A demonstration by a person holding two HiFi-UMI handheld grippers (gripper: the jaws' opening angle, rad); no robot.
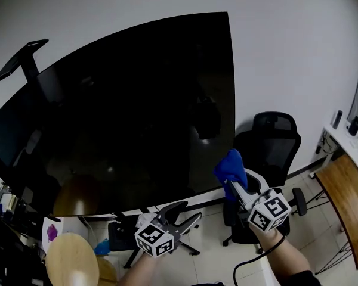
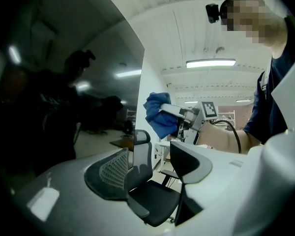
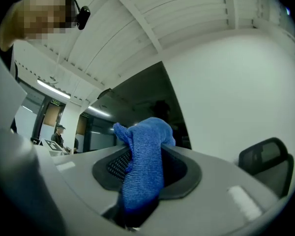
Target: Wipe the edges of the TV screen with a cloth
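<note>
The big black TV screen (image 1: 125, 118) stands tilted against a white wall. A blue cloth (image 1: 230, 167) is held just off the screen's lower right corner, and my right gripper (image 1: 234, 186) is shut on it. The right gripper view shows the cloth (image 3: 142, 156) bunched between the jaws of the right gripper (image 3: 145, 176), with the TV (image 3: 137, 100) beyond it. My left gripper (image 1: 190, 212) hangs open below the screen's bottom edge, holding nothing. The left gripper view shows the left gripper (image 2: 152, 166) with its jaws apart, the dark TV (image 2: 64, 97) on the left, and the cloth (image 2: 157, 114) ahead.
A black office chair (image 1: 268, 142) stands right of the TV, close behind the right gripper. A wooden tabletop (image 1: 346, 195) and a cluttered desk (image 1: 349, 133) fill the right edge. A round wooden stool (image 1: 71, 258) sits low left. A black bracket (image 1: 24, 58) rises above the TV's left end.
</note>
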